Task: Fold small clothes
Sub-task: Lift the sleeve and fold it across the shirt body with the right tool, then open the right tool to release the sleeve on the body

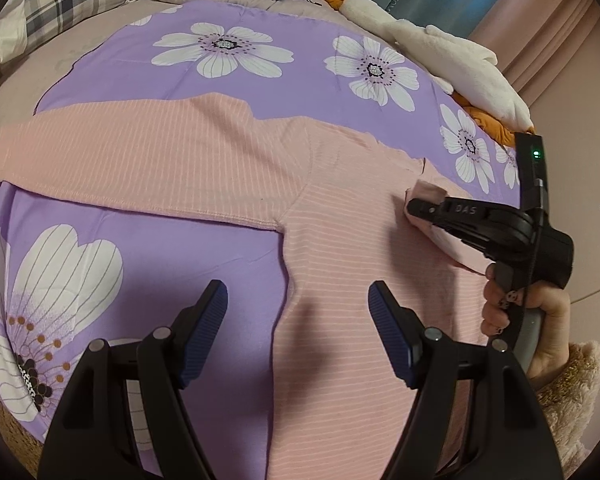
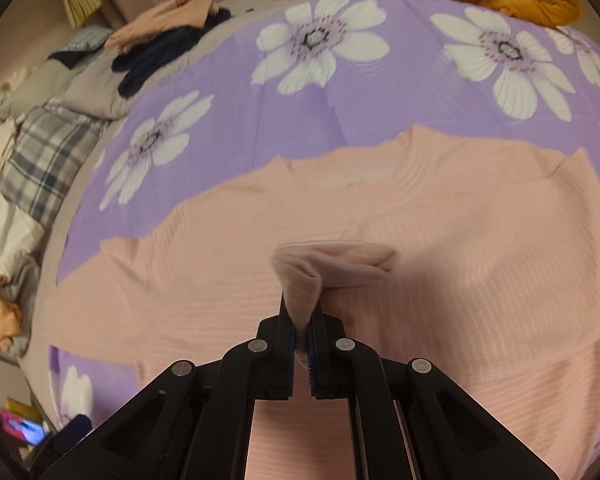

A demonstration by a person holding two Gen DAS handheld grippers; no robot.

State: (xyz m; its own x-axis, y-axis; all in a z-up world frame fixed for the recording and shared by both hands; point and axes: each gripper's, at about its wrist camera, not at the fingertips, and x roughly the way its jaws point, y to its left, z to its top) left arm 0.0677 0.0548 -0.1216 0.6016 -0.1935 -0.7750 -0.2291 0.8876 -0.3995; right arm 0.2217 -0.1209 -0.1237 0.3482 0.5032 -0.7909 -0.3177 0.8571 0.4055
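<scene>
One pink striped top (image 1: 340,240) lies spread on a purple flowered sheet (image 1: 260,68), and the folding looks barely begun: in the left wrist view a sleeve (image 1: 120,156) reaches out flat to the far left and the body runs toward the near edge, unfolded. Only the right side is in motion, judging by the lifted cloth. The right gripper (image 2: 302,332) is clenched on a bunched fold of the top's fabric (image 2: 304,280), which stands up between its pads and curls over above the flat body. The left gripper (image 1: 298,312) hangs released with its jaws well apart, straddling the body's left edge where cloth meets sheet, touching nothing that can be seen. Still ahead, by this view: both sleeves in, then the body doubled. More clothes (image 2: 168,36) wait in a heap at the far left.
</scene>
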